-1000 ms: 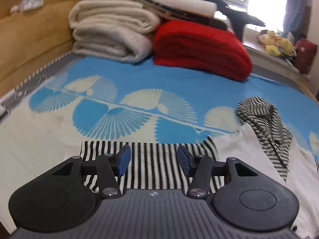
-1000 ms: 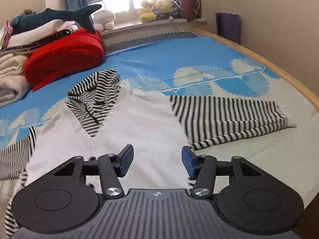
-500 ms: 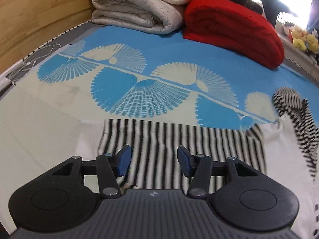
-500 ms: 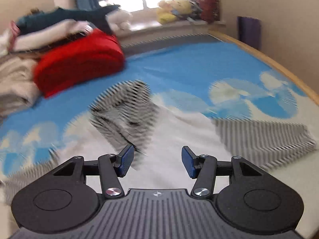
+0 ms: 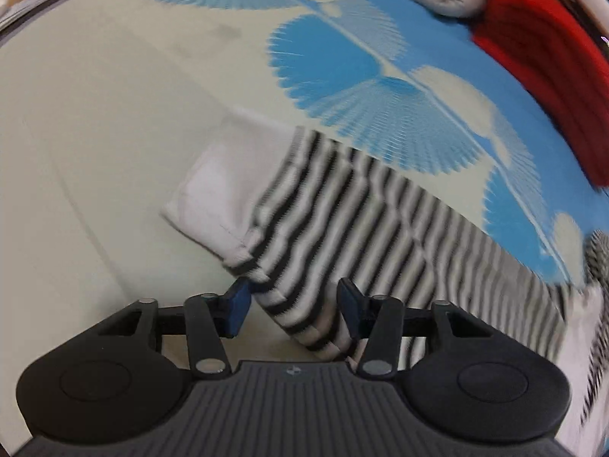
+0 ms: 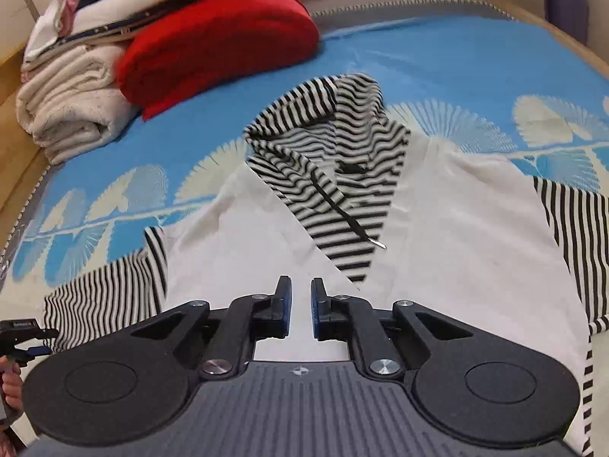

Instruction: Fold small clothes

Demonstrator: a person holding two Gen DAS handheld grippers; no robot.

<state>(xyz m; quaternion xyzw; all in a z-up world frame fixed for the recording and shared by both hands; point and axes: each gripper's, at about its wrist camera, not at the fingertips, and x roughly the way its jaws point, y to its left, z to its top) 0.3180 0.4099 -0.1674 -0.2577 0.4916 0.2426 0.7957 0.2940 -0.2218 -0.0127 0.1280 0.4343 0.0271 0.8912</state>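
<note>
Left hand-held gripper lowered onto striped sleeve, closing.

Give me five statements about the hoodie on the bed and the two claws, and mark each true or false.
1. The hoodie has a white body and striped sleeves. True.
2. The striped hood is tucked out of sight under the body. False: it lies on top, in plain view.
3. The left claw straddles the edge of a striped sleeve. True; its jaws are closing.
4. The right claw grips the hood's drawstring. False: the cord lies well beyond its closing jaws.
5. A folded green blanket sits beside the hoodie. False: the blanket is red.
</note>
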